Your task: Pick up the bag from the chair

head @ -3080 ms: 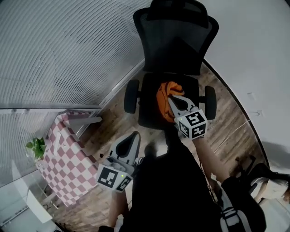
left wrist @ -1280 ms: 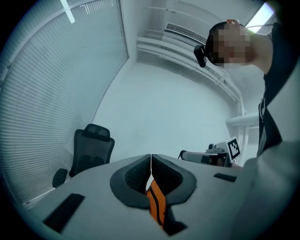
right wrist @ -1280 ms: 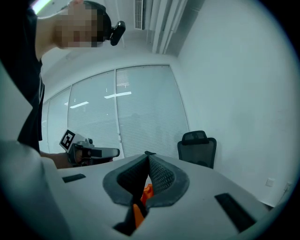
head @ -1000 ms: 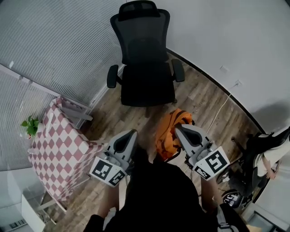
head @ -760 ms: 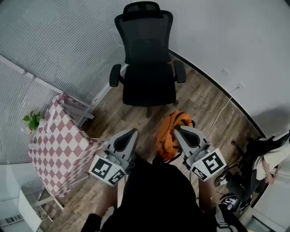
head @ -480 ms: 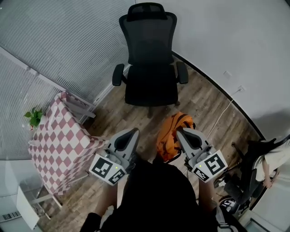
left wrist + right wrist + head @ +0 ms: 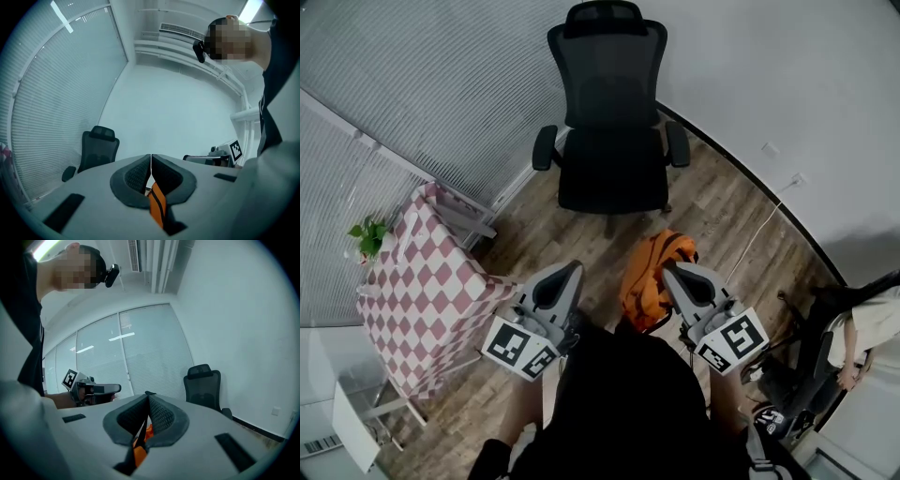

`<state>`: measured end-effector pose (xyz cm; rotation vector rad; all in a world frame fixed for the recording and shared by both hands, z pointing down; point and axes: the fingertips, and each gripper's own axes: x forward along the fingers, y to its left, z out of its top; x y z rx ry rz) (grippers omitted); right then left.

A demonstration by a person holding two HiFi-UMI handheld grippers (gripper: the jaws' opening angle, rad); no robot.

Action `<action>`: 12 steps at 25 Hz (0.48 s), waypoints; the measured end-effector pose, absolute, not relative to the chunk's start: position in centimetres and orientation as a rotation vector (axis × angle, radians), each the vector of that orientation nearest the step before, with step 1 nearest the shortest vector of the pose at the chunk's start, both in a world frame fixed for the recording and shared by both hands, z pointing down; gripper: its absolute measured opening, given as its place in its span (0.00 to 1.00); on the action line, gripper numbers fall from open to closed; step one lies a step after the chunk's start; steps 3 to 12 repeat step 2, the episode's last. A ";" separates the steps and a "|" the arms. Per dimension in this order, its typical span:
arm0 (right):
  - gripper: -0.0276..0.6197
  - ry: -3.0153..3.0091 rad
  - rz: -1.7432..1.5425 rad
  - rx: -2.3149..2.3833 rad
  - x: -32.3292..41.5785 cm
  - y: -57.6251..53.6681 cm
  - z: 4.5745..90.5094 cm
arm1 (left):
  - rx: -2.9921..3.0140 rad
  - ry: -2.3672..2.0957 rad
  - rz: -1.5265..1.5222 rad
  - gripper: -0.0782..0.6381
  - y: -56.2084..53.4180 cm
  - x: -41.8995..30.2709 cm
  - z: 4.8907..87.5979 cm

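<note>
The orange bag (image 7: 649,281) hangs off the chair, above the wood floor in front of the person. My right gripper (image 7: 668,270) is shut on its top; in the right gripper view a black and orange strap (image 7: 138,434) runs down from between the closed jaws (image 7: 149,397). The black office chair (image 7: 612,169) stands with a bare seat against the wall, also visible as the chair (image 7: 202,390) in that view. My left gripper (image 7: 572,270) is shut and held apart, left of the bag. An orange strip (image 7: 157,204) shows below its closed jaws (image 7: 151,159).
A table with a pink checkered cloth (image 7: 422,291) stands at the left with a small plant (image 7: 367,239) on it. Window blinds run along the left wall. A white cable (image 7: 759,230) lies on the floor at the right. Another person (image 7: 862,328) is at the right edge.
Three seconds ago the bag lay on the chair seat with the right gripper at it. Now it hangs from the right gripper, away from the chair. Over the last second little has moved.
</note>
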<state>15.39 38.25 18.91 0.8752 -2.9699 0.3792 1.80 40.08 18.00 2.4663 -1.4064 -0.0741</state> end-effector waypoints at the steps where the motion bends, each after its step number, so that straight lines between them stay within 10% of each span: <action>1: 0.08 -2.969 0.386 0.877 15.4 38.4 19.0 | 2.464 -1.411 -0.077 0.16 40.2 1.7 18.0; 12: 0.08 -2.968 0.394 0.879 15.4 38.6 19.2 | 2.462 -1.415 -0.080 0.16 40.2 1.5 18.0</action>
